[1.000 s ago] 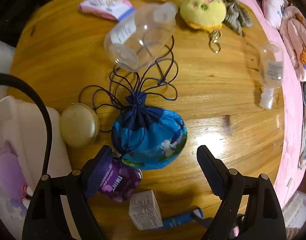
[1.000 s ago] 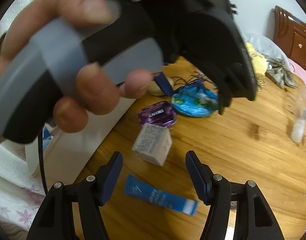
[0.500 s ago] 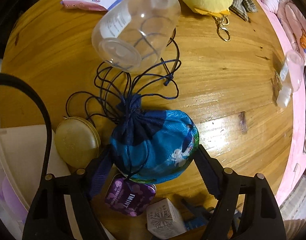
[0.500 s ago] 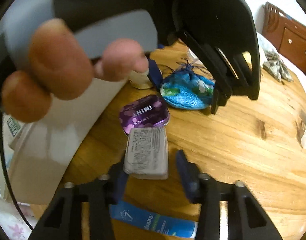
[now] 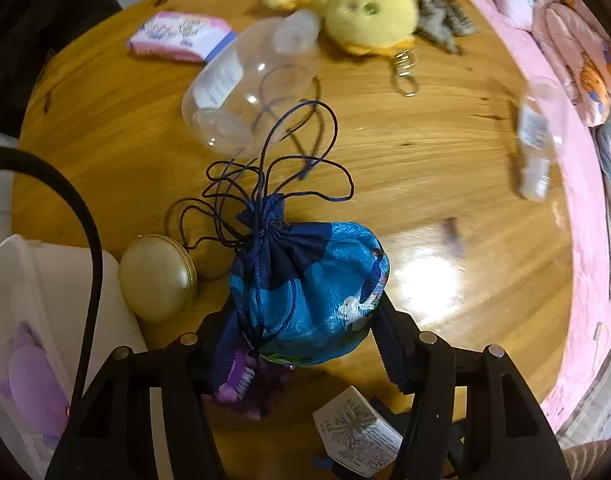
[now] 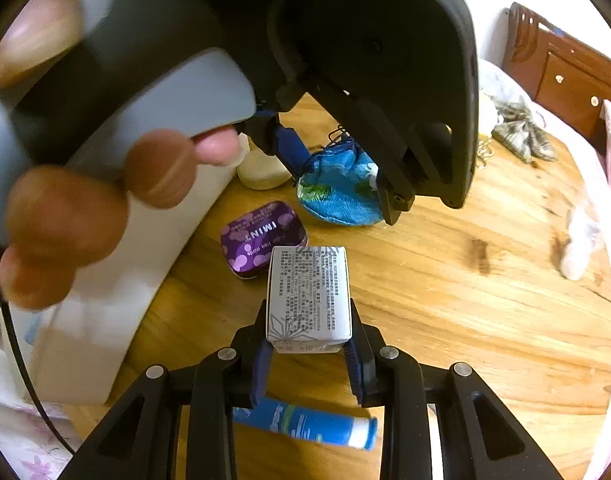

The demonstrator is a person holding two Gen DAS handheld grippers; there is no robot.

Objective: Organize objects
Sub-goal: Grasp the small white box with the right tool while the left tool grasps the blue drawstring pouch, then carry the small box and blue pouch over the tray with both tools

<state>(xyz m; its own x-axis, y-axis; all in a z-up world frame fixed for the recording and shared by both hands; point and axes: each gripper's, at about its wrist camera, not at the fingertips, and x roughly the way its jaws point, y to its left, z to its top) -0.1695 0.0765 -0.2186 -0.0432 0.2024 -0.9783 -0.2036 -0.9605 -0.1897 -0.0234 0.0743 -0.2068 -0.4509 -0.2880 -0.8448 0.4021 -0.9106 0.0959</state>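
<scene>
A blue drawstring pouch [image 5: 305,292] with dark cords sits between the pads of my left gripper [image 5: 305,344], which is shut on its sides. The right wrist view shows the same pouch [image 6: 341,188] just above the wooden table [image 6: 485,320]. My right gripper [image 6: 309,344] is shut on a small white printed box [image 6: 309,296], held off the table. That box [image 5: 357,436] also shows at the bottom of the left wrist view. A purple mint tin [image 6: 261,240] lies beside the box, and a blue tube [image 6: 305,426] lies under my right fingers.
A white bin [image 5: 45,280] stands at the table's left edge, with a round gold tin [image 5: 157,278] beside it. Further back lie a clear bottle [image 5: 249,92], a pink packet [image 5: 181,36], a yellow plush [image 5: 357,8] and a small bottle [image 5: 537,148]. A hand [image 6: 65,220] on the left gripper's handle fills the upper right wrist view.
My left gripper moved forward around the blue pouch and shut on it. My right gripper closed on the white box and lifted it off the table.
</scene>
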